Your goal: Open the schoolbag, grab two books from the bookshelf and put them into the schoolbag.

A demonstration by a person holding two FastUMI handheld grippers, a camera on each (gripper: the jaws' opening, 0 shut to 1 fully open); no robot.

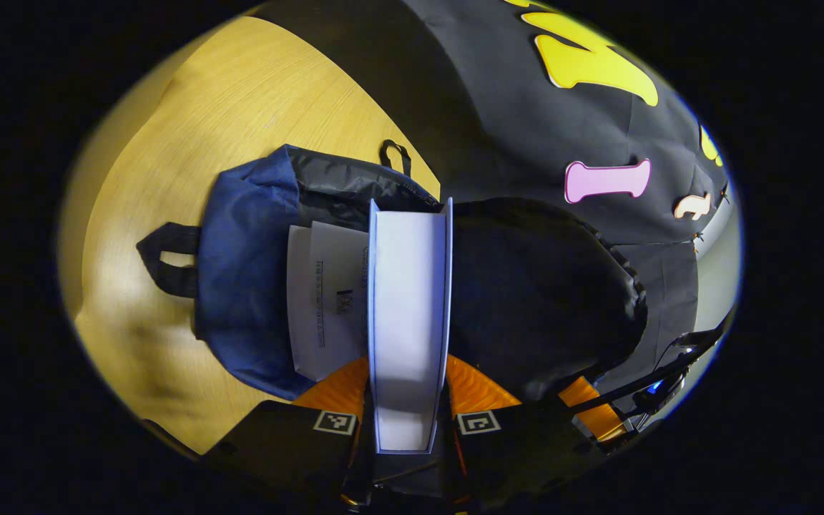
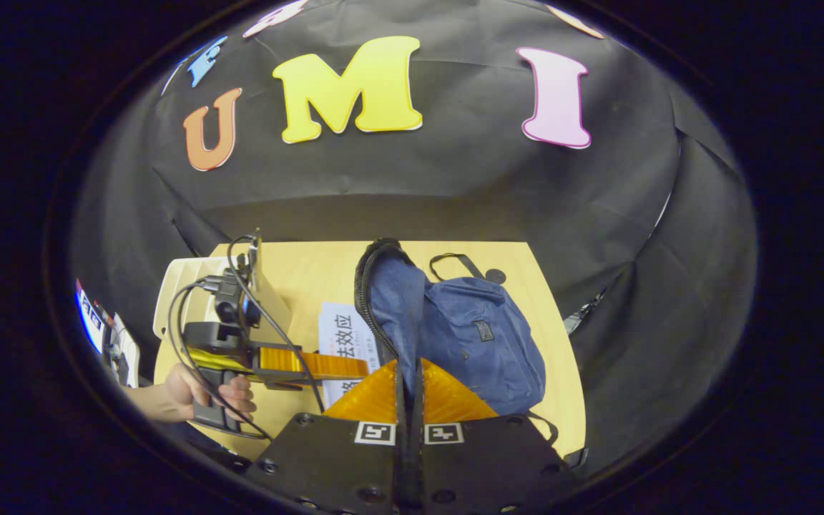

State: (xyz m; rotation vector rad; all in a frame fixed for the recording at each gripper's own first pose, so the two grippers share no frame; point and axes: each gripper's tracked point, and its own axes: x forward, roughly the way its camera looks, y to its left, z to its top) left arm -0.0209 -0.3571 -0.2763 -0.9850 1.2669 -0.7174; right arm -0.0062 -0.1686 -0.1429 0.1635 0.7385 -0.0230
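My left gripper point(image 1: 409, 422) is shut on a book point(image 1: 409, 315), seen edge-on with its white pages up, its far end at the mouth of the blue schoolbag point(image 1: 247, 286). Another white book point(image 1: 326, 300) lies inside the bag just to the left. In the right gripper view, my right gripper point(image 2: 409, 400) is shut on the bag's zip-edged flap point(image 2: 390, 307) and holds it upright. The schoolbag point(image 2: 483, 336) lies on the wooden table point(image 2: 312, 272). A hand point(image 2: 190, 390) holds the left gripper point(image 2: 312, 365) against a white-covered book point(image 2: 344, 336) beside the flap.
A white bookshelf point(image 2: 190, 286) stands at the table's left end behind the left gripper. The bag's black raised flap point(image 1: 541, 300) hangs to the right of the held book. Bare wooden table point(image 1: 240, 107) lies beyond the bag. Black cloth walls close in the booth.
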